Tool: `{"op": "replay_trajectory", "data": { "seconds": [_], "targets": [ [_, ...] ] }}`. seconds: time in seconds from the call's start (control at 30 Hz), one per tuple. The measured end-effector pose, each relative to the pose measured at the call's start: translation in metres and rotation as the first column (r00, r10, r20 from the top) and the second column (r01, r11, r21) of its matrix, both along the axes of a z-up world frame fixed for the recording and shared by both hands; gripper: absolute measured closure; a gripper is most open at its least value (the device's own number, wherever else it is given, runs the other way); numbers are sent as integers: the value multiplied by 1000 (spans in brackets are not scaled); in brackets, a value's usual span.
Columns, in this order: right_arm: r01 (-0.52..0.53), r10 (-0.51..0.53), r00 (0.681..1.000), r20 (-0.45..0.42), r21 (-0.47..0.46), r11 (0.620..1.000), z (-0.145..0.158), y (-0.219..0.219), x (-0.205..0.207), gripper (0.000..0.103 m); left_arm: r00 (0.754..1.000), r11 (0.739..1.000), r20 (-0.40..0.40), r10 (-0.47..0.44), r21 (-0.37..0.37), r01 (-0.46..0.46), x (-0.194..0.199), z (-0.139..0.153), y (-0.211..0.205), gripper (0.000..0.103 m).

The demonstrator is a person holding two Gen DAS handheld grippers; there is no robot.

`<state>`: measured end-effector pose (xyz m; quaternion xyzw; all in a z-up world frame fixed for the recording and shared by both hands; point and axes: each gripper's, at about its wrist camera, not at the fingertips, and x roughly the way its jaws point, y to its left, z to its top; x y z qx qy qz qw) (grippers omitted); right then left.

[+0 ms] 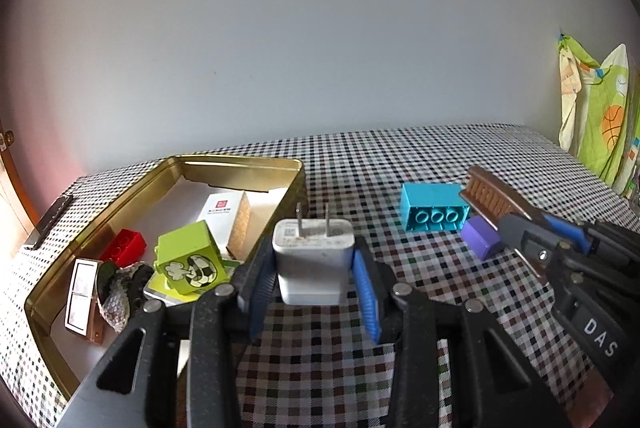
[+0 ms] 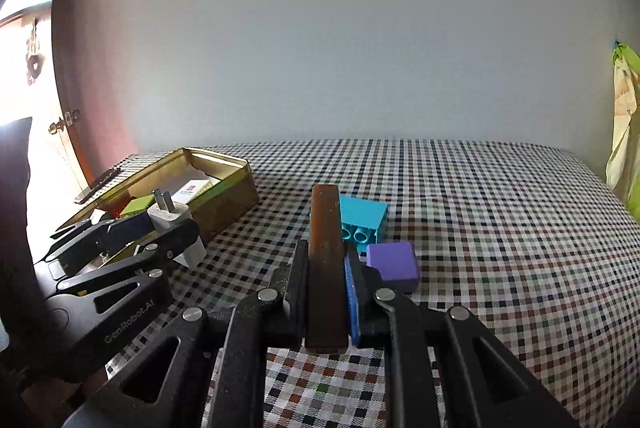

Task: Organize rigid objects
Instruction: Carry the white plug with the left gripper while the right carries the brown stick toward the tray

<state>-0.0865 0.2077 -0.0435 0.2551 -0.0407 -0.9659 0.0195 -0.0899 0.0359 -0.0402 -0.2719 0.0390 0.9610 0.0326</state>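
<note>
Checked cloth (image 1: 400, 156) covers the table under a plain pale wall, and a gold tin (image 1: 240, 162) sits open at the left, already loaded with a red brick (image 1: 126, 246), a green block (image 1: 188, 258), a white carton (image 1: 224, 212), a switch plate (image 1: 82, 294) and a dark pinecone-like lump (image 1: 116, 302). Just right of the tin's near corner, a white charger (image 1: 312, 264) is clamped between the pads of the left gripper (image 1: 316, 292), prongs up. Judged from this, the step in hand is carrying the charger into the tin; it is best lifted clear of the tin's wall first, then set down on the bare floor toward the far end, since the near end is crowded. Further right, a turquoise brick (image 2: 362, 218) and a purple cube (image 2: 394, 264) lie on the cloth, close together. A brown brush (image 2: 326, 260) is pinched on edge by the closed jaws of the right gripper (image 2: 326, 280), just beside both blocks. Open cloth lies to the right and behind, so room for swinging is ample there; the table's far edge meets the wall, and a green printed fabric (image 1: 596, 116) hangs at the right edge.
</note>
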Motion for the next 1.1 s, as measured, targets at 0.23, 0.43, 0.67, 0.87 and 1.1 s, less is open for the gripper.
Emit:
{"op": "replay_trajectory", "data": {
  "seconds": [0.23,0.43,0.67,0.87,1.1],
  "targets": [
    [-2,2,998,-65,2,1000,6,-1,8,86,999,1000,-34,7,-7,-8,8,3,-1,66],
    [-7,10,995,-103,23,1000,9,-5,13,86,998,1000,-61,17,-5,-17,14,6,-2,66],
    [-13,18,991,-133,37,999,11,-9,17,86,996,1000,-83,23,-3,-24,20,8,-3,66],
    [-14,20,989,-145,42,999,13,-9,21,86,995,1000,-90,31,6,-30,21,8,-6,66],
    [-16,26,985,-169,59,998,15,-11,27,86,993,999,-109,41,9,-40,21,8,-8,66]
  ]
}}
